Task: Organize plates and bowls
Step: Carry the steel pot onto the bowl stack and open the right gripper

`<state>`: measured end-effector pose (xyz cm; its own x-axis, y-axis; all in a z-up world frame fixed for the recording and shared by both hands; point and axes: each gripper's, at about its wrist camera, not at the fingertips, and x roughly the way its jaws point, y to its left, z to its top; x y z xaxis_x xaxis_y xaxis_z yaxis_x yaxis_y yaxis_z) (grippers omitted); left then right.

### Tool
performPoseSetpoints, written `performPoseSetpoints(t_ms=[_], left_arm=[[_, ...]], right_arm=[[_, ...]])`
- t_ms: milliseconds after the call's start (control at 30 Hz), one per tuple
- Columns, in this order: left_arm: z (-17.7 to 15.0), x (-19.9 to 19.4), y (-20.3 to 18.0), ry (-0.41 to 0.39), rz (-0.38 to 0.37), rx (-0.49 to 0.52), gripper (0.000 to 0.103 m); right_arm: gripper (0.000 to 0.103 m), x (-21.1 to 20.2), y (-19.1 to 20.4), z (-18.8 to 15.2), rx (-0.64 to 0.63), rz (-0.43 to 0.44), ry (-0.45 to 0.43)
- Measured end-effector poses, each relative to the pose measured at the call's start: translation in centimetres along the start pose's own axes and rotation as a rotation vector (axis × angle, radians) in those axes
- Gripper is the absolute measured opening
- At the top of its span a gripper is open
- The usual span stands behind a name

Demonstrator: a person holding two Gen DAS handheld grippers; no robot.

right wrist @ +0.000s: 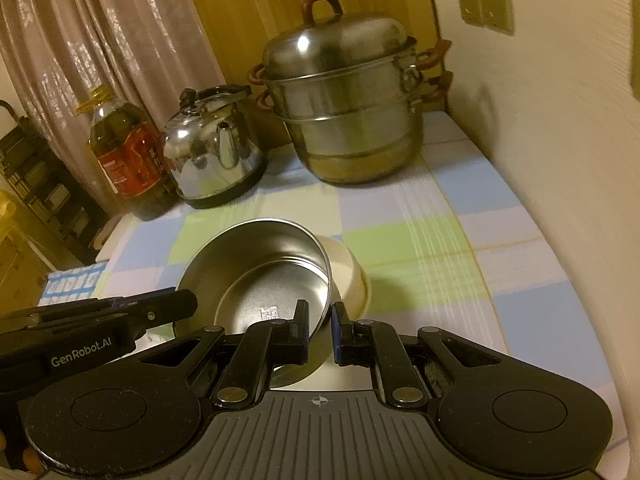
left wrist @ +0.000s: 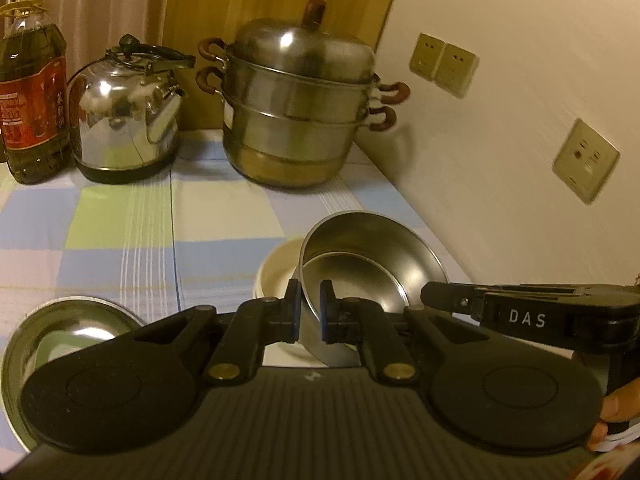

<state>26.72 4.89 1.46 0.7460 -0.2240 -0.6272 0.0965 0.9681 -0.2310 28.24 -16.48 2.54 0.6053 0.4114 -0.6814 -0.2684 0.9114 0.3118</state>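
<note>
A steel bowl (left wrist: 368, 264) is held tilted over a cream bowl (left wrist: 276, 272) on the checked tablecloth. My left gripper (left wrist: 309, 300) is shut on the steel bowl's near rim. My right gripper (right wrist: 321, 322) is shut on the opposite rim of the same steel bowl (right wrist: 272, 272); the cream bowl (right wrist: 348, 276) shows behind it. The right gripper's body (left wrist: 520, 312) shows at the right in the left wrist view. A second steel bowl or plate (left wrist: 60, 332) lies at the lower left, partly hidden by the gripper body.
At the table's back stand a stacked steel steamer pot (left wrist: 300, 108), a steel kettle (left wrist: 128, 116) and an oil bottle (left wrist: 32, 92). A white wall with sockets (left wrist: 444, 64) borders the table's right. A blue-patterned cloth (right wrist: 72, 284) lies at the table's left edge.
</note>
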Motion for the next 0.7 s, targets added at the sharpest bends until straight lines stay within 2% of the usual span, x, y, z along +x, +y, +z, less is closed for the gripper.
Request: performPoseSetpoints(t_ms=[300,700], left_arm=[[1.6,3.2,1.3,0.009,0.02,-0.02,0.008],[1.7,6.1,2.0,0.049,0.021,-0.029,0.008]], right_arm=[[0.011,3.8,-0.6,2.5,-0.001,0.006,0.028],[0.011,6.4,-1.7,3.1,0.009,-0.006,0.07]])
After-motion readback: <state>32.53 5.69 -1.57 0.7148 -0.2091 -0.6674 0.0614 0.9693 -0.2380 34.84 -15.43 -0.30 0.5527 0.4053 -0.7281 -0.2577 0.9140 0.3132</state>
